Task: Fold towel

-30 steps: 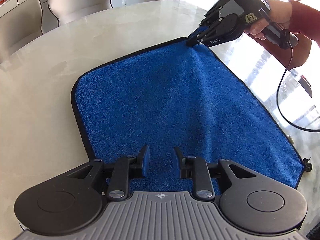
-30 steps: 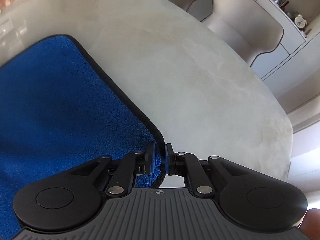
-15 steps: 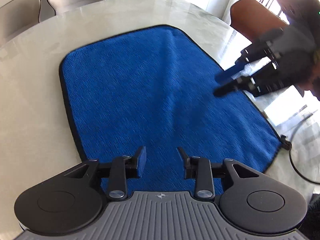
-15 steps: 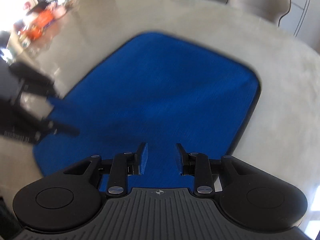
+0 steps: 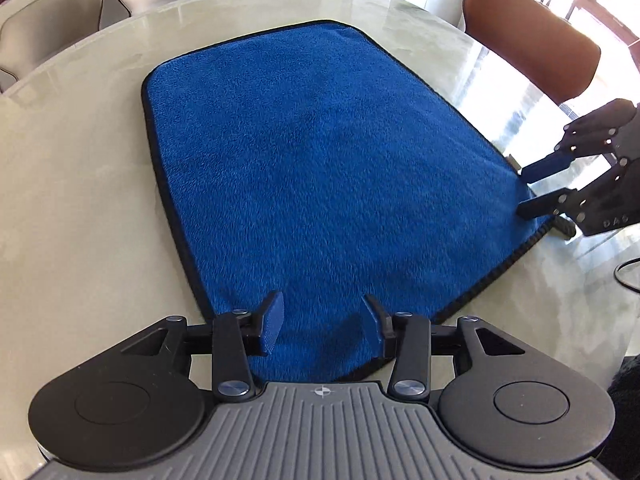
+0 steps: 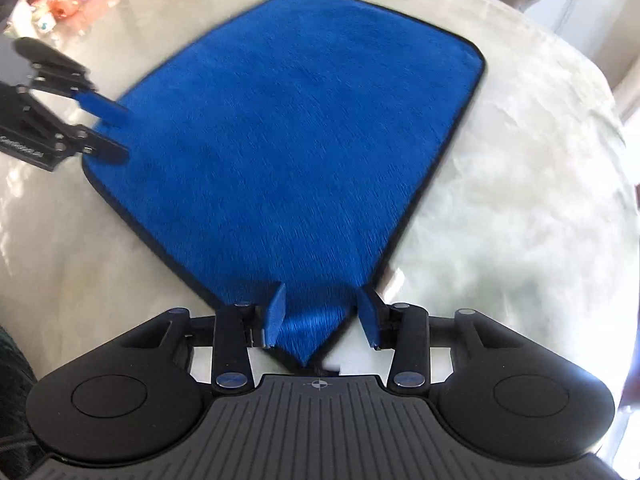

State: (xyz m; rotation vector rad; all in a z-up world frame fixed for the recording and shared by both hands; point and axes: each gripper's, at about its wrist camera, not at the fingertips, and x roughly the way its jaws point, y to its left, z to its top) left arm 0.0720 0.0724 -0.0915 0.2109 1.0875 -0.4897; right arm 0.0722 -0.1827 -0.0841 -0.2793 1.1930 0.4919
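A blue towel (image 5: 320,168) lies flat on a marble table (image 5: 72,184). Our left gripper (image 5: 322,322) and right gripper (image 6: 320,312) gape wide, each straddling a near corner (nothing pinched yet). We should lower until cloth sits between the fingers, close firmly, then lift both corners together.

We see bright daylight glaring off the glossy pale marble table (image 5: 500,80) at far right — right view motion-blurred, edges fisheye-bent.
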